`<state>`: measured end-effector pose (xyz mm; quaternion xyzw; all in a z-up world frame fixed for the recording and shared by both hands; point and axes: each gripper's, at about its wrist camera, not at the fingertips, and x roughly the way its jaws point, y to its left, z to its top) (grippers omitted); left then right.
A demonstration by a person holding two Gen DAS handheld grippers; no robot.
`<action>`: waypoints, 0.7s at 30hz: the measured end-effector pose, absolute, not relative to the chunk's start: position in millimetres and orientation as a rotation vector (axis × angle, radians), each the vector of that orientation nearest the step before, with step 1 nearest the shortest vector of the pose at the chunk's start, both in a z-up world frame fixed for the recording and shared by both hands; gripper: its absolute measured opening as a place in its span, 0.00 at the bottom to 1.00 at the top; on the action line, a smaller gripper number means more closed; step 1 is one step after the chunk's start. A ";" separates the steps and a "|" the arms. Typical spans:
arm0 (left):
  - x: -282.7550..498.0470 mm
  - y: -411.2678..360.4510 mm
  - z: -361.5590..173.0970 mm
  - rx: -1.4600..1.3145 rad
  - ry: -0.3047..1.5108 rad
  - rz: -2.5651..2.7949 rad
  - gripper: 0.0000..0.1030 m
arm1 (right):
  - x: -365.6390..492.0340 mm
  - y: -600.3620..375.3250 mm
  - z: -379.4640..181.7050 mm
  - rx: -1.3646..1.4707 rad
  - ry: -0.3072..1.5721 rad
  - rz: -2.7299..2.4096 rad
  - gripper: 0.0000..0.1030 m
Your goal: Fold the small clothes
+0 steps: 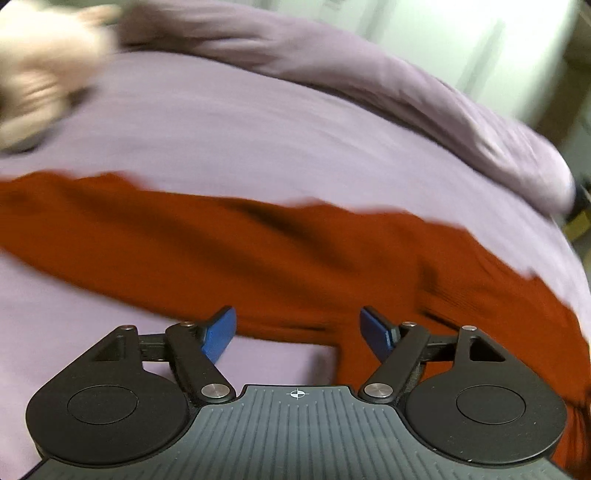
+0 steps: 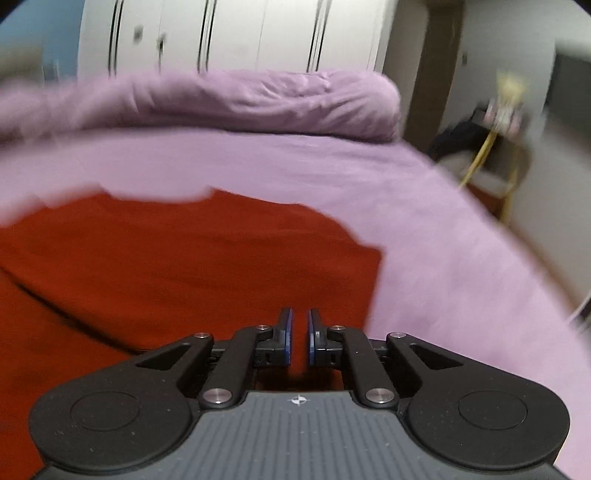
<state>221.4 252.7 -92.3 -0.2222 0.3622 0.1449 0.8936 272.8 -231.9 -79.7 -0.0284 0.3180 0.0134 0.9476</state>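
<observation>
Rust-red knit garment (image 1: pixel 258 251) spread flat on a lilac bedsheet (image 1: pixel 229 140), lying as a long band across the left wrist view from the left edge down to the lower right corner. Blurred throughout, both views smeared by motion. Left gripper (image 1: pixel 297 330) with blue pads held wide apart, nothing between them; below the gap, the near edge of the red garment and a patch of bare sheet. Left blue fingertip (image 1: pixel 221 332) over bare sheet just beside the garment's edge, the right one over red cloth; contact with the fabric impossible to judge. Rolled lilac duvet (image 1: pixel 406 96) bunched along the far side of the bed, well apart from the garment. Pale pinkish heap of cloth (image 1: pixel 40 74) at the upper left, too blurred to identify.

In the right wrist view, right gripper (image 2: pixel 299 339) narrowed to a thin slit, pads nearly parallel, no cloth pinched in the gap. Beneath and ahead of it, the same red garment (image 2: pixel 166 266), filling the left and centre, its right edge ending in a corner against the lilac sheet (image 2: pixel 424 240). Beyond the bed, white panelled wardrobe doors (image 2: pixel 236 33) and a dim corner with a yellowish stick-like object (image 2: pixel 480 155), unclear.
</observation>
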 end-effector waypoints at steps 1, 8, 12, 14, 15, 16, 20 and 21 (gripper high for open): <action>204.8 276.7 -92.4 -0.491 0.725 0.362 0.77 | 261.9 -233.0 -76.8 -0.002 0.653 0.053 0.16; 127.2 415.1 -115.2 -0.888 0.558 0.665 0.60 | 200.4 -216.5 -77.0 0.124 0.694 0.110 0.18; 117.4 457.7 -135.5 -1.121 0.440 0.637 0.45 | 203.1 -199.4 -78.7 0.121 0.734 0.112 0.18; 118.0 470.2 -143.6 -1.199 0.404 0.629 0.22 | 206.6 -193.1 -76.3 0.111 0.734 0.112 0.18; 120.2 474.0 -146.3 -1.220 0.402 0.626 0.14 | 207.1 -190.7 -74.1 0.109 0.731 0.113 0.18; 120.9 477.1 -150.1 -1.238 0.402 0.622 0.10 | 207.3 -188.8 -72.1 0.108 0.729 0.113 0.18; 120.8 472.1 -143.3 -1.227 0.367 0.601 0.08 | 208.0 -184.1 -66.4 0.096 0.718 0.118 0.18; 122.2 467.1 -134.9 -1.169 0.365 0.583 0.08 | 207.4 -184.3 -65.6 0.093 0.715 0.119 0.18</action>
